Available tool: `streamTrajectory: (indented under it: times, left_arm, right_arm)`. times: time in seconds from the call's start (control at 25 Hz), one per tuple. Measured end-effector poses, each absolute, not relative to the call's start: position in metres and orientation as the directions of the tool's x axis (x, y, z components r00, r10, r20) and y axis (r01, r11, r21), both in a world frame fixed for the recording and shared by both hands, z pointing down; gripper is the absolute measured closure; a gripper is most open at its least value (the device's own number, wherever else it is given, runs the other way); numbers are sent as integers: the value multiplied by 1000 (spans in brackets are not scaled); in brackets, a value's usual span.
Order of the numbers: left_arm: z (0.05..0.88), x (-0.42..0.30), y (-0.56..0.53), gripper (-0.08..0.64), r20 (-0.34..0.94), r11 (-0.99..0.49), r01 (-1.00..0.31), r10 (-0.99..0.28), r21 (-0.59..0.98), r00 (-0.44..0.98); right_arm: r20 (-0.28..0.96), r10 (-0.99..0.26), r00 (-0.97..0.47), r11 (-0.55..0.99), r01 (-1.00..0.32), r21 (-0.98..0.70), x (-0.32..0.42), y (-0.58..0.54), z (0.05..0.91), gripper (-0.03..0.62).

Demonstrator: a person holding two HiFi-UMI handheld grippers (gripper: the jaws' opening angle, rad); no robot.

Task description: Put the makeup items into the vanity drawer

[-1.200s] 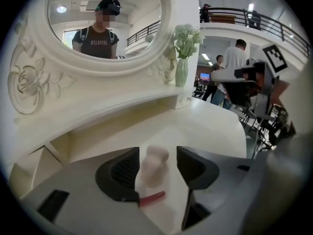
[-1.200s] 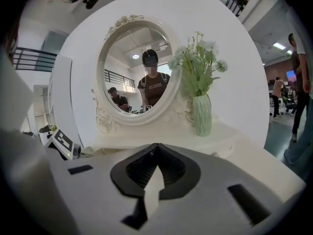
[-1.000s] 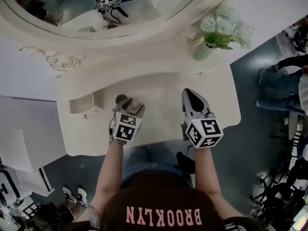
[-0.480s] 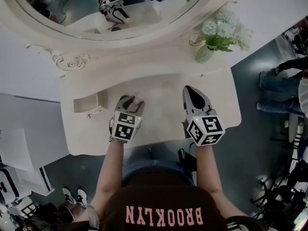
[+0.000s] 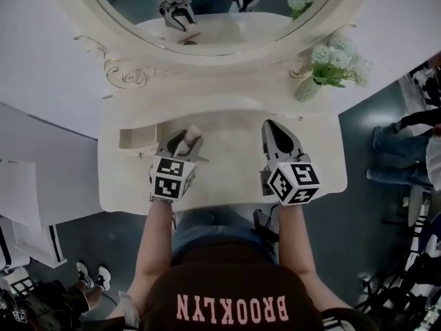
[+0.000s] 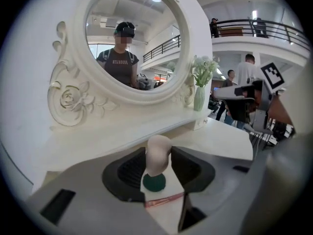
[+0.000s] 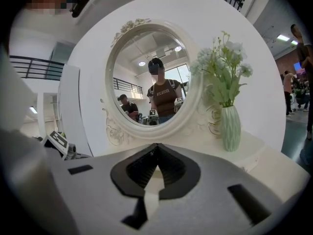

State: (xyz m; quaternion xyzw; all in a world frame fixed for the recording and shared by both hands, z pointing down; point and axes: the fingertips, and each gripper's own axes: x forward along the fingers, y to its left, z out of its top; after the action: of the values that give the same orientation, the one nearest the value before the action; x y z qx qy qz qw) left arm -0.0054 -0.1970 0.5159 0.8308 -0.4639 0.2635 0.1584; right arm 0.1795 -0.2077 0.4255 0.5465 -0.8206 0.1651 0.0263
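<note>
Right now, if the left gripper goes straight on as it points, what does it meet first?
Probably the vanity's back ledge below the mirror; the open drawer lies off to its left.

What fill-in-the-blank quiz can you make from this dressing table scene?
1. The left gripper holds a beige makeup ____.
2. The right gripper has its jaws ____, nothing between them.
3. In the head view, the vase stands ____ of the mirror.
4. The small drawer left of the left gripper is ____.
Missing: sponge (those jaws have just been closing on it); shut; right; open.
</note>
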Motion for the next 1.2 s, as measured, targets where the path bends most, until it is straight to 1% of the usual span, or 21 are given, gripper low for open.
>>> streamTrajectory:
  times: [0.24, 0.64, 0.92, 1.2]
  left_arm:
    - [488, -68, -199, 403, 528, -444, -896, -763, -9, 372]
    - [469, -186, -195, 402, 514, -307, -952, -820, -21, 253]
    - [483, -221, -198, 399, 522, -275, -961, -815, 30, 250]
    - [513, -231, -204, 396, 565, -259, -964, -788, 56, 244]
  right_arm:
    - [203, -883, -424, 374, -895, -242, 140, -206, 416, 601]
    - [182, -882, -435, 390, -890, -235, 77, -204, 396, 601]
    - [207, -879, -430, 395, -899, -189, 46, -204, 393, 601]
    - [248, -883, -399, 371, -916, -153, 46, -206, 399, 601]
